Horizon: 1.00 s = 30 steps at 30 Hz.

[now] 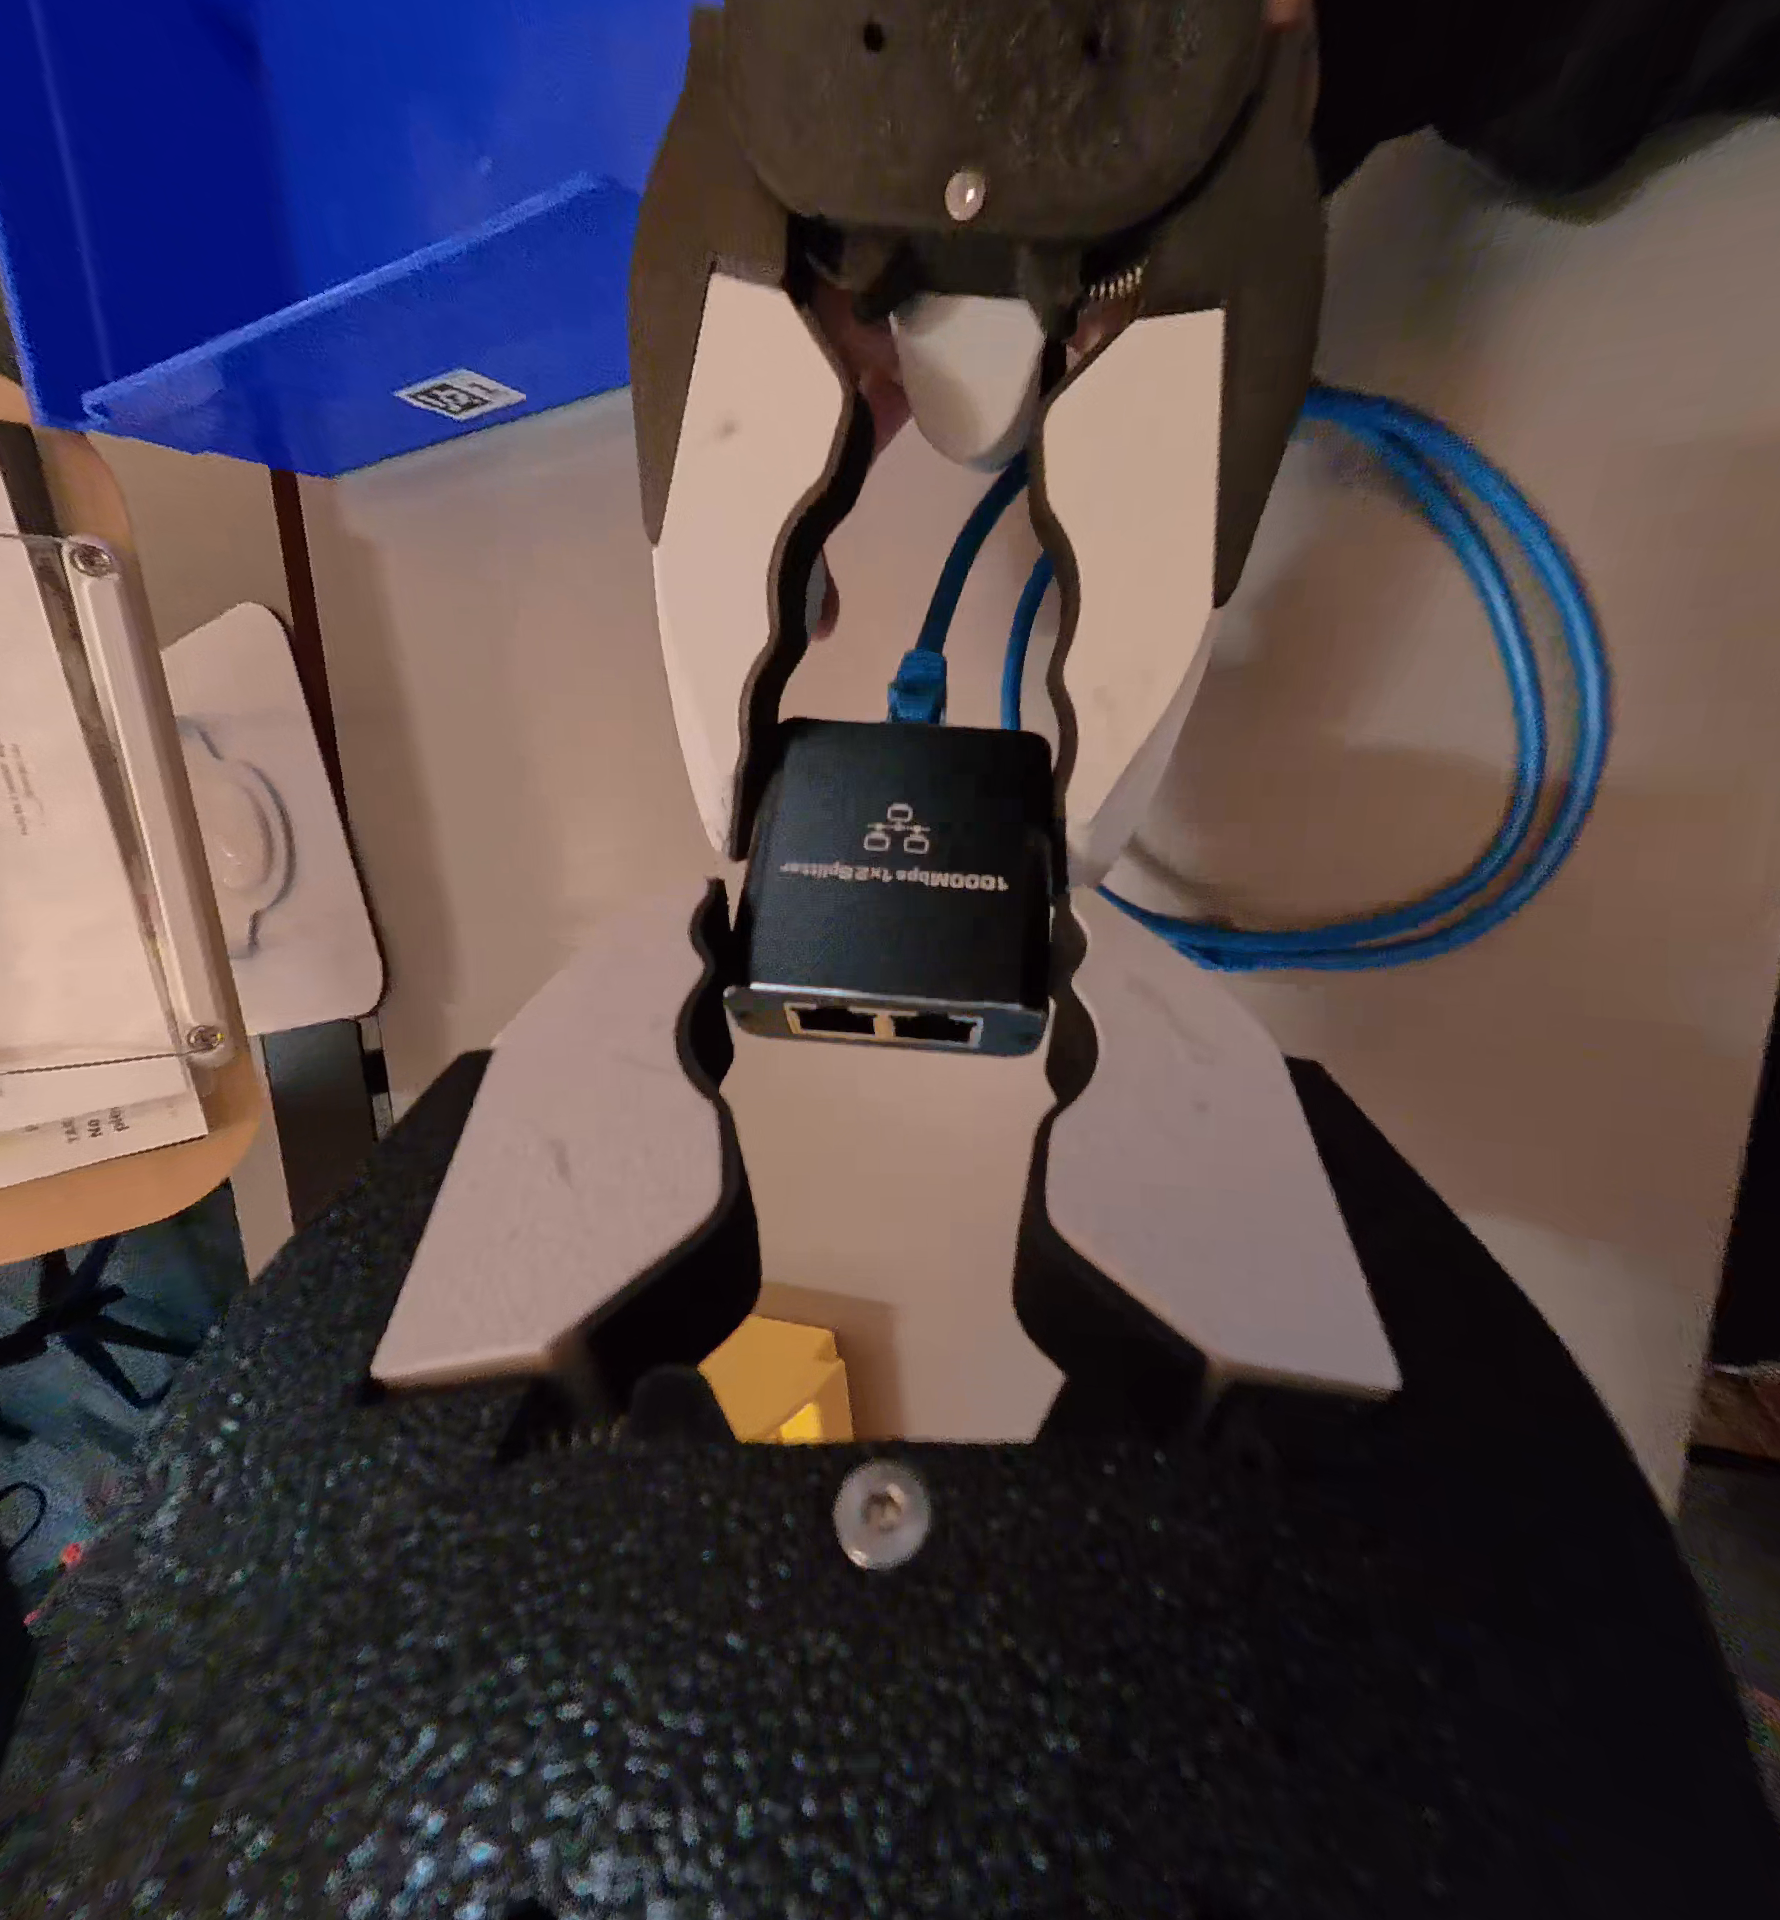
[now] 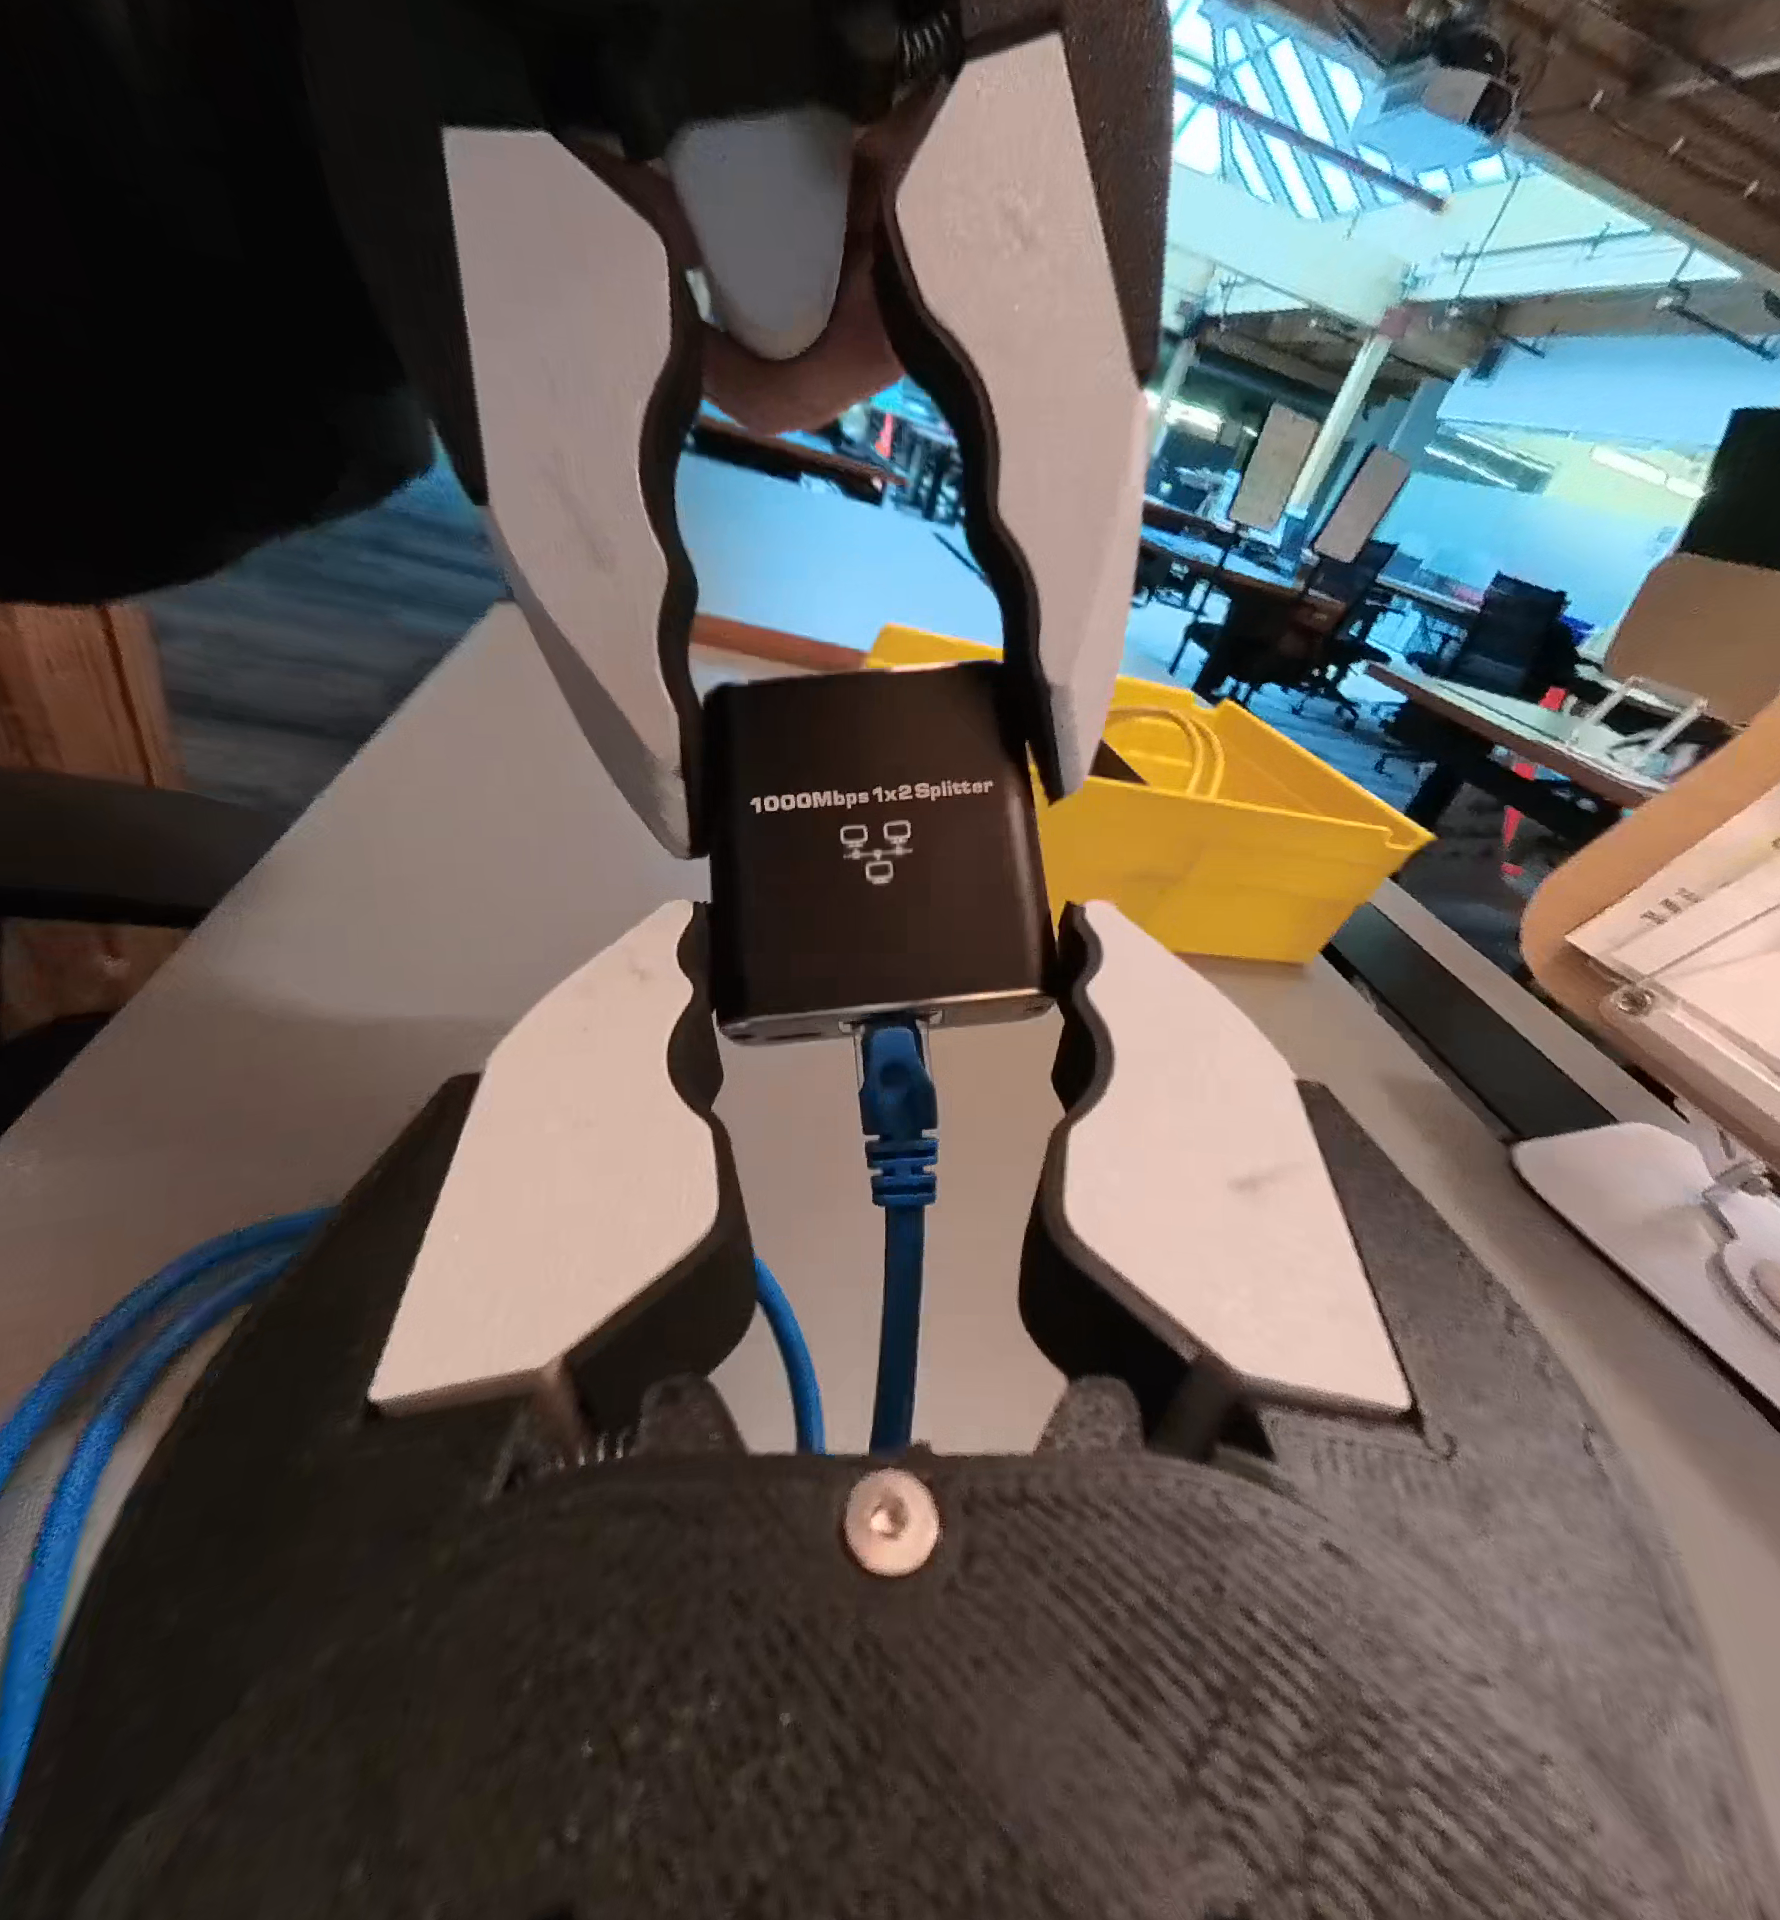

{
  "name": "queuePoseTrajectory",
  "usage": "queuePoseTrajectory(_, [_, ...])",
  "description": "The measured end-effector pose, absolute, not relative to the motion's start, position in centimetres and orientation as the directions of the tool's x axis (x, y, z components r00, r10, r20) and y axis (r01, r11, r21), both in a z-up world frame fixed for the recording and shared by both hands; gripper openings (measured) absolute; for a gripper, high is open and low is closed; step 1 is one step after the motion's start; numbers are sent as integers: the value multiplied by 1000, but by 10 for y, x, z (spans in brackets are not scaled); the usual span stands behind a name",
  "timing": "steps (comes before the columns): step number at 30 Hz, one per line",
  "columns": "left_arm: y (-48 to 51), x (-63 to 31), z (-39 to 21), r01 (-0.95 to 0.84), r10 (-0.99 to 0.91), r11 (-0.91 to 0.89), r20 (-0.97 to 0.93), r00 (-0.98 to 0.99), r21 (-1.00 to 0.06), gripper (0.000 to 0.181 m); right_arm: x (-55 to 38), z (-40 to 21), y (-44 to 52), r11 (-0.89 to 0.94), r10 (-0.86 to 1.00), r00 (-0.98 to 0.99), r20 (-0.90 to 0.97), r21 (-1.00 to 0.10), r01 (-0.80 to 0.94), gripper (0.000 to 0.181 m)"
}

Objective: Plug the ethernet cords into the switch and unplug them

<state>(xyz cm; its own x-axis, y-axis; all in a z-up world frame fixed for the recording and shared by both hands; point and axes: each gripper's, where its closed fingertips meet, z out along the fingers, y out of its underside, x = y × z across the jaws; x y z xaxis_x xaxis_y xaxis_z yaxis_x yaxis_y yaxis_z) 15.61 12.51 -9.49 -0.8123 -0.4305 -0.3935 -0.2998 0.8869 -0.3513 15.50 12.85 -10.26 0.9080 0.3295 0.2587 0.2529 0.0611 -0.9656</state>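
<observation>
A small black switch (image 1: 896,873) sits between both grippers, just over the white table (image 1: 512,675). My left gripper (image 1: 891,914) is shut on its near end, where two empty ports (image 1: 886,1027) face the camera. My right gripper (image 2: 881,925) is shut on the opposite end and shows at the top of the left wrist view (image 1: 907,831). A blue ethernet cord (image 2: 896,1195) is plugged into the single port on that end, and its slack lies coiled on the table (image 1: 1509,727). The left gripper shows at the top of the right wrist view (image 2: 870,810).
A blue bin (image 1: 294,208) stands at the back left in the left wrist view. A yellow bin (image 2: 1239,842) holding a yellow cord sits behind the switch in the right wrist view. A clear-covered paper sheet on a brown board (image 1: 44,810) lies beside the work area.
</observation>
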Motion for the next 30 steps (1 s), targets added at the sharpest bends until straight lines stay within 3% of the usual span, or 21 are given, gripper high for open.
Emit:
queuePoseTrajectory(1, [127, 158, -97, -291, -447, 872, -403, -799, -393, 58, 156, -105, 130, 53, 315, 907, 281, -959, 279, 63])
queuePoseTrajectory(4, [136, 164, -91, -409, -682, 678, -315, -660, -611, 59, 167, -112, 135, 17, 226, 907, 356, -932, 362, 64])
queuePoseTrajectory(7, [135, 154, -92, -573, -836, 311, 68, -544, -758, 60, 170, -116, 137, 1, 177, 883, 434, -897, 441, 63])
queuePoseTrajectory(10, [141, 149, -112, -683, -847, 111, 291, -445, -722, 58, 161, -114, 141, 29, 167, 840, 516, -854, 519, 63])
queuePoseTrajectory(14, [123, 144, -114, -690, -698, -84, 536, -474, -719, 34, 146, -112, 142, 88, 196, 833, 518, -855, 511, 63])
queuePoseTrajectory(18, [111, 141, -107, -755, -355, -343, 821, -446, -559, 25, 133, -112, 132, 163, 334, 856, 395, -918, 360, 64])
queuePoseTrajectory(21, [110, 146, -108, -770, -230, -442, 888, -399, -461, 24, 130, -115, 130, 135, 382, 866, 321, -947, 292, 75])
queuePoseTrajectory(26, [102, 154, -103, -733, -155, -567, 922, -354, -376, 25, 148, -110, 131, 146, 292, 901, 321, -946, 290, 89])
queuePoseTrajectory(30, [102, 160, -101, -692, -127, -648, 941, -315, -319, 24, 149, -108, 128, 163, 303, 903, 305, -950, 266, 83])
